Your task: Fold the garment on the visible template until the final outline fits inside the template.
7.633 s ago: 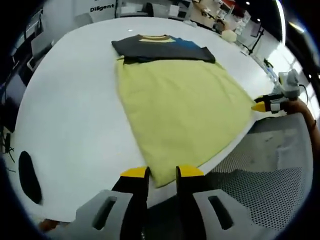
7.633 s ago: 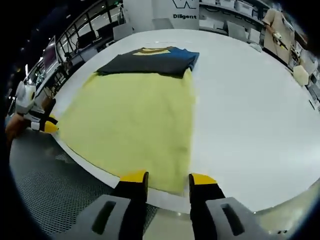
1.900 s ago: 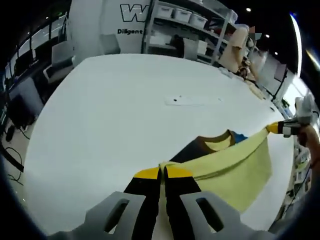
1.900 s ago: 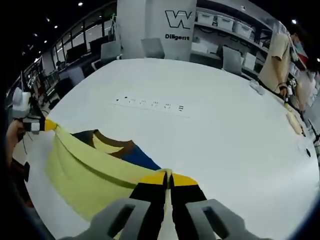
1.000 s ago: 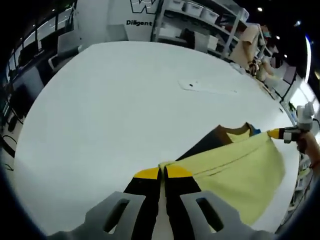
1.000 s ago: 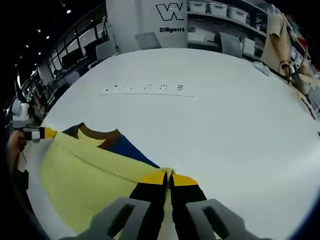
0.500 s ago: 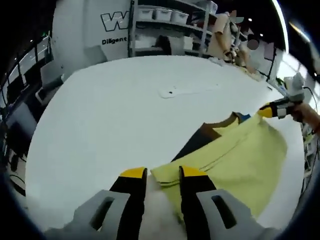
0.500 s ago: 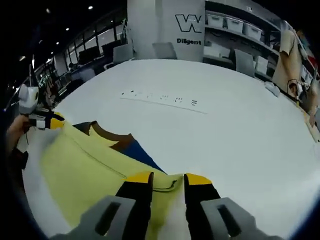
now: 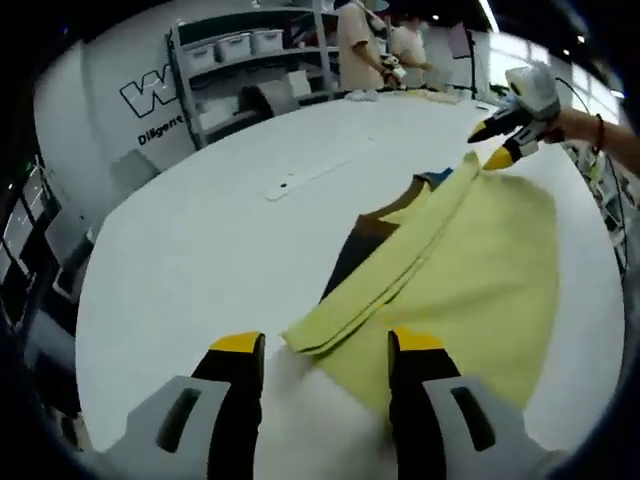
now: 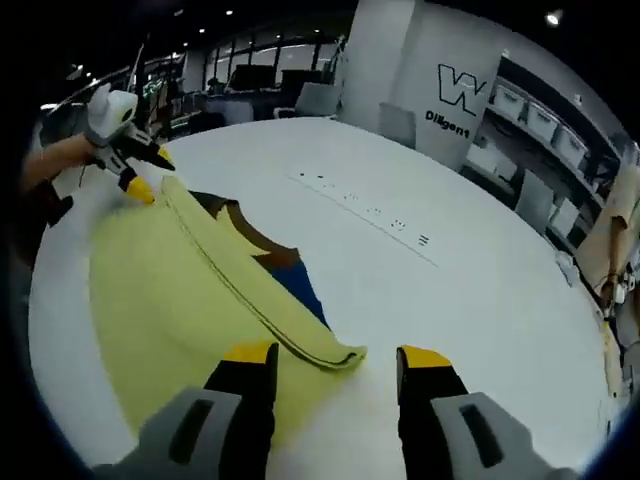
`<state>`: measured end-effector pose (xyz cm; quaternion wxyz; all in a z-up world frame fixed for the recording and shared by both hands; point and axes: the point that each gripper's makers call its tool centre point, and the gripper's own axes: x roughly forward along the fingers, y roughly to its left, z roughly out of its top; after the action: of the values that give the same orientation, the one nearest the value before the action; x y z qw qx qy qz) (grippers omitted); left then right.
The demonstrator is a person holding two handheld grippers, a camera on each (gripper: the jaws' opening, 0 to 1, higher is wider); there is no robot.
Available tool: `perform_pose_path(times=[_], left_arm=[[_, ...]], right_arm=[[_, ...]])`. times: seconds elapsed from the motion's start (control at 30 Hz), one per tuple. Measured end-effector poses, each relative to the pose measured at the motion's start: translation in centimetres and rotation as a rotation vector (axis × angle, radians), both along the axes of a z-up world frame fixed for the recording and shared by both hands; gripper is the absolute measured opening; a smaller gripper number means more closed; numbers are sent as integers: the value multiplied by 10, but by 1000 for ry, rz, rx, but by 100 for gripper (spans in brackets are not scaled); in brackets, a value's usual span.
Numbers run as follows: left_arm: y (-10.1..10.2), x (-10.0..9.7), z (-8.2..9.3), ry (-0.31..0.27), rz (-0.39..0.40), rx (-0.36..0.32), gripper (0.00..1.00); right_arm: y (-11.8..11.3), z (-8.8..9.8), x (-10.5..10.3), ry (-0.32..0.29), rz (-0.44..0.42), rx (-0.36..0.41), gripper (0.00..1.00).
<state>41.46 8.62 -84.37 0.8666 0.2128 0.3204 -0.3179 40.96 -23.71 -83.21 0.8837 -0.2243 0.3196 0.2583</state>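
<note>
A yellow garment (image 9: pixel 470 270) lies on the white table (image 9: pixel 190 250), its lower half folded up over itself. A dark brown and blue collar part (image 9: pixel 362 238) pokes out past the fold. My left gripper (image 9: pixel 326 345) is open, its jaws either side of the fold's near corner without holding it. The right gripper (image 9: pixel 490 142) hovers open at the fold's far end. In the right gripper view, my right gripper (image 10: pixel 338 355) stands open just short of the fold's corner on the garment (image 10: pixel 160 280). The left gripper (image 10: pixel 150 178) shows open at the far corner.
A narrow strip with dark marks (image 10: pixel 365 210) lies across the table beyond the garment, also seen as the strip (image 9: pixel 305 178). Chairs, shelves with bins (image 9: pixel 240 45) and standing people (image 9: pixel 365 40) are at the far side. A hand (image 10: pixel 55 160) holds the left gripper.
Both grippers carried the garment's near hem up over it, then opened and let it go. The hem now lies as a fold, and both grippers have drawn back a little.
</note>
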Motion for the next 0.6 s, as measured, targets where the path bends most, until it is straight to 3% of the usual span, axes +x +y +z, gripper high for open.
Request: perform_pose_path(times=[0.07,0.17,0.33,0.6], left_arm=[[0,1,0,-5,-15,-1,46],[3,4,-1,-14,-29,15,39],[6,11,-4,-12,-25,13,31],[7,21,-8,-7,-7,-6,18]], right_arm=[[-1,1,3,-32,44,-41,46],[-5,0,7,-59,77,-98,38],[-9,-11,11,-49,113,-155,32],[-13,-17,21,-38,109,-154,6]])
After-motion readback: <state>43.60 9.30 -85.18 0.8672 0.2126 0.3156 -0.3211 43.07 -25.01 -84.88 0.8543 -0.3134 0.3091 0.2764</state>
